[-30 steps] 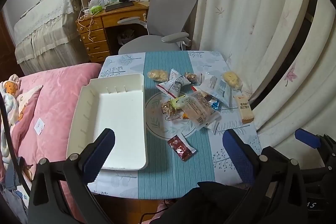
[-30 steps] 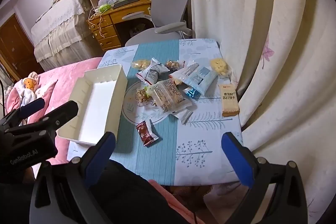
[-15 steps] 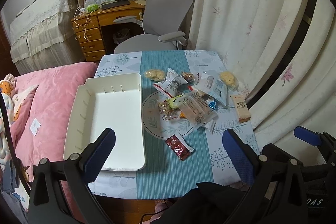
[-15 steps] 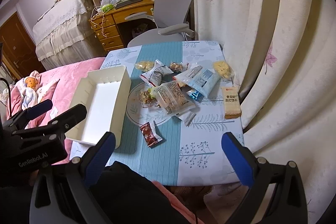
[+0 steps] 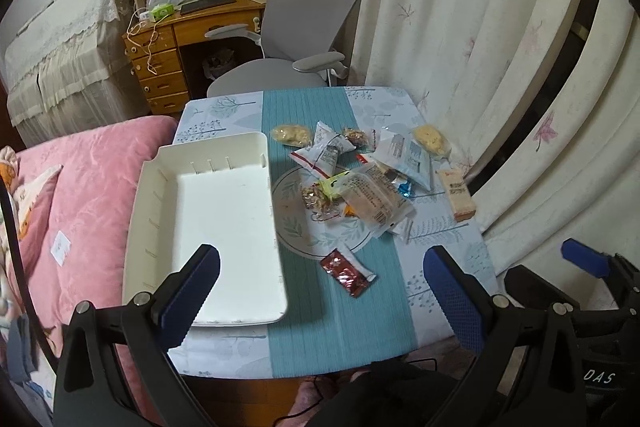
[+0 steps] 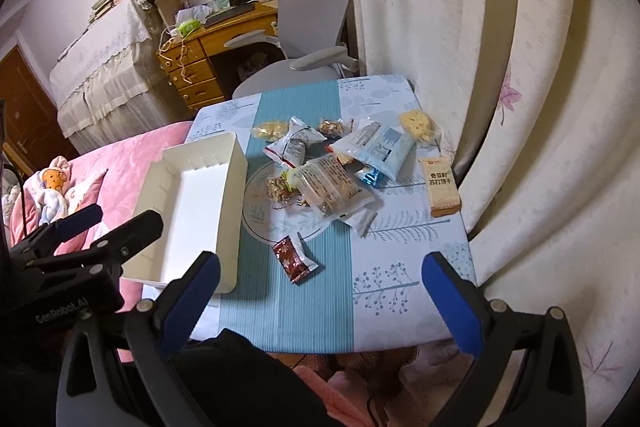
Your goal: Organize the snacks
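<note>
Opening stage of the sorting task, seen from my two hand-held tools above the near edge of the table. My left gripper (image 5: 320,287) is released, blue-padded jaws spread wide and grasping nothing; my right gripper (image 6: 320,291) is likewise released and bare. Both hang short of the snacks, so I judge that no item has yet been collected: the cream rectangular plastic tray (image 5: 276,227), lying at 9 o'clock of the snack heap, holds nothing.

Nearest to me, at 6 o'clock of the heap and well apart from it, lies the dark red foil sachet (image 6: 294,259) on the teal striped runner (image 6: 304,307). I judge it the natural first pick: the jaws must come down astride it, pinch the thin wrapper, then carry it left over the tray wall.

Beyond it, the clear-wrapped biscuit pack (image 6: 330,189) rests across other packets on the round leaf-printed placemat (image 5: 296,239). At 3 o'clock the tan cracker box (image 6: 440,185) bears Chinese characters, readable in part as 苏打饼干 (soda crackers). Farther back lie the pale blue and white pouch (image 6: 382,151) and a white sachet with red trim (image 6: 294,147), their print too small to read. A yellow round cake in clear wrap (image 6: 418,125) sits at 1 o'clock.

"GenRobot.AI" is printed on the left tool's body, seen in the right wrist view.
</note>
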